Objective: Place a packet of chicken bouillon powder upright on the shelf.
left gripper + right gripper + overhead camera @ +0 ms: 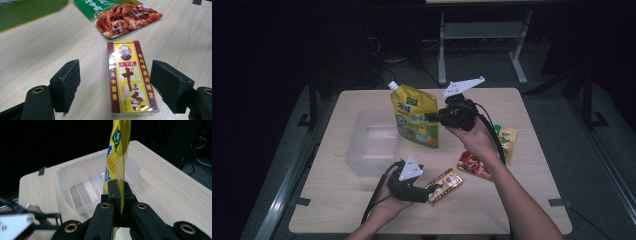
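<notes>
A yellow spouted pouch (414, 118) with a white cap hangs upright above the table, its edge pinched by my right gripper (432, 116). In the right gripper view the jaws are shut on the pouch (117, 152), just over a clear plastic bin (82, 187). My left gripper (430, 192) lies low near the front edge and is open. Its pads (68, 82) flank a yellow and red box (129, 77) lying flat on the wood; the box (445, 185) sits closer to the right pad.
The clear bin (374, 142) stands left of centre on the wooden table (337, 185). A red snack packet (474, 165) and a green and gold packet (507, 140) lie at the right. The red packet (125, 16) lies just beyond the box. Table edges drop to a dark floor.
</notes>
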The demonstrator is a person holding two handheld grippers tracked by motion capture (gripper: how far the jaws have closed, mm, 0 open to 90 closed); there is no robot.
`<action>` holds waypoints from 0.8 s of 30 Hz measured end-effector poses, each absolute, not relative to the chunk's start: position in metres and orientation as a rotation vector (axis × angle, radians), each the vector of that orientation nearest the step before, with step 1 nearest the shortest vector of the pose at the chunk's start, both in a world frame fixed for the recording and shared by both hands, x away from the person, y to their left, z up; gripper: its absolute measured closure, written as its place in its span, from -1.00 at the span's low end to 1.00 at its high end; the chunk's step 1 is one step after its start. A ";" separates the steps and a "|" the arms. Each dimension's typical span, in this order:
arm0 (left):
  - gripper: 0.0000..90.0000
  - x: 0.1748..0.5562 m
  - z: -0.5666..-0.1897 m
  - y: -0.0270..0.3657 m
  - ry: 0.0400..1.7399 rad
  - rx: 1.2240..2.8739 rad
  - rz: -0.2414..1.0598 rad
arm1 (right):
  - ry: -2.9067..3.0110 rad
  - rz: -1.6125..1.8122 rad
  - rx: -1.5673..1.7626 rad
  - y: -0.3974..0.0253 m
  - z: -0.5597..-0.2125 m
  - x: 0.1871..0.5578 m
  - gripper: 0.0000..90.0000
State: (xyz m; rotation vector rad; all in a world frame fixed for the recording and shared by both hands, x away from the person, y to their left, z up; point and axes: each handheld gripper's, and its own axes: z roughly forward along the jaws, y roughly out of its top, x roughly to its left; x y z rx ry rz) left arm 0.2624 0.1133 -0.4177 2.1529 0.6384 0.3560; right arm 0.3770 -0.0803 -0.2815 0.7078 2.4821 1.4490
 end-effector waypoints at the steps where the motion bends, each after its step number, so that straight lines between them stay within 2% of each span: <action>1: -0.47 0.261 -0.418 0.114 0.634 2.156 0.354 | 2.483 1.453 0.697 -0.077 -0.281 0.378 1.00; 24: -0.49 0.252 -0.422 0.124 0.620 2.139 0.334 | 2.552 1.513 0.554 0.004 -0.284 0.396 1.00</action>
